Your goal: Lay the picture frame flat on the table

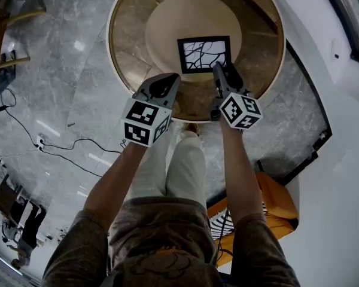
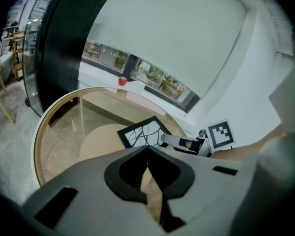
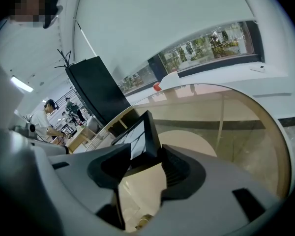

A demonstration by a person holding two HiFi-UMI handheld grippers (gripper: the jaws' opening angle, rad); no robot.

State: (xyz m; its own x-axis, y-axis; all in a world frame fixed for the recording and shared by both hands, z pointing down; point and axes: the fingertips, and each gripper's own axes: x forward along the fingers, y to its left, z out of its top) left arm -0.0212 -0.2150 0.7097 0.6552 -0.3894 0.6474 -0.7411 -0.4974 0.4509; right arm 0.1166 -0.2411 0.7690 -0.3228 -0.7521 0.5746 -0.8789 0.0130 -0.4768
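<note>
The black picture frame (image 1: 204,54) with a white branch print appears to lie flat on the round glass table (image 1: 116,58), right of its middle. My right gripper (image 1: 218,70) is at the frame's near right corner. In the right gripper view that corner of the frame (image 3: 137,136) sits between the jaws, which stand open (image 3: 145,156) with a gap on either side. My left gripper (image 1: 163,85) hovers over the table's near edge, left of the frame and apart from it. Its jaws meet at the tips (image 2: 147,151), holding nothing. The frame (image 2: 145,130) shows beyond them.
The table has a pale round base under the glass. An orange chair (image 1: 275,199) stands at the near right and cables (image 1: 60,151) trail on the marble floor at the left. A small red object (image 2: 122,81) rests on the window ledge, beside a tall black panel (image 2: 64,43).
</note>
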